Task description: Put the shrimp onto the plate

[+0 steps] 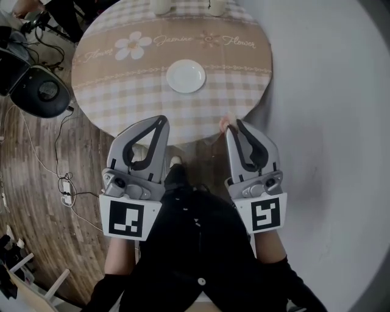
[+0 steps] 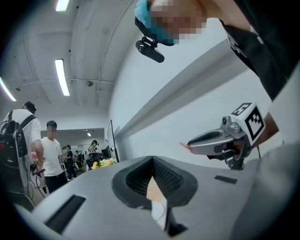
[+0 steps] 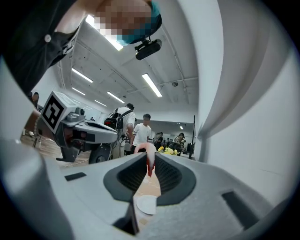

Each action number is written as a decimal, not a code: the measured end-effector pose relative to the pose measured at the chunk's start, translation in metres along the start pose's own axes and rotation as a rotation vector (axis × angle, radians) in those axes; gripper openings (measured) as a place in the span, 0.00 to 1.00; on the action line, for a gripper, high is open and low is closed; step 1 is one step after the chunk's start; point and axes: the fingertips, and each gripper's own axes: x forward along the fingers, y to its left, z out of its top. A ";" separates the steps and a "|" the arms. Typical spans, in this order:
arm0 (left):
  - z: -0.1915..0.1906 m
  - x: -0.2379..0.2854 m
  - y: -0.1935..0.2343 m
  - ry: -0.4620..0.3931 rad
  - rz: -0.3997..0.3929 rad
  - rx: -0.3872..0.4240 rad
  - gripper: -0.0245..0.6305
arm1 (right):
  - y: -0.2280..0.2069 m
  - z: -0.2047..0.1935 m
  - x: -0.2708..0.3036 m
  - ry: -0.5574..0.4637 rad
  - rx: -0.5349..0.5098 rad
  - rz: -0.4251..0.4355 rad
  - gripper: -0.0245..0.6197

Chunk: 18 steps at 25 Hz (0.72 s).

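Shrimp point(image 3: 148, 158) is being pinched at tips of right gripper point(image 1: 232, 125), likely for easy drop onto plate point(image 1: 186, 76). Left gripper point(image 1: 162, 120) is being held shut, empty, aside.

Seen from the head, the pink shrimp point(image 1: 223, 125) is mostly hidden behind the right tool point(image 1: 235, 126), with only a small end visible. At the far edge of the round checked-cloth table point(image 1: 122, 91), the left pale cup point(image 1: 160, 6) and right pale cup point(image 1: 217, 6) are cut off by the picture's top. Through the left tool point(image 2: 153, 158), only a sliver of the white round plate point(image 2: 158, 211) shows.
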 end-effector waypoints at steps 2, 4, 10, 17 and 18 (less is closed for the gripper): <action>-0.004 0.008 0.011 -0.003 -0.006 0.000 0.04 | -0.002 -0.001 0.013 -0.001 -0.001 -0.006 0.10; -0.008 0.015 0.021 -0.005 -0.012 -0.005 0.04 | -0.004 -0.001 0.027 -0.001 0.001 -0.011 0.10; -0.016 0.034 0.047 -0.025 -0.039 -0.007 0.04 | -0.007 -0.005 0.063 0.014 0.002 -0.028 0.10; -0.026 0.042 0.068 -0.031 -0.046 -0.020 0.04 | -0.004 -0.005 0.086 0.022 -0.001 -0.033 0.10; -0.026 0.043 0.069 -0.031 -0.046 -0.021 0.04 | -0.002 -0.005 0.087 0.023 -0.003 -0.030 0.10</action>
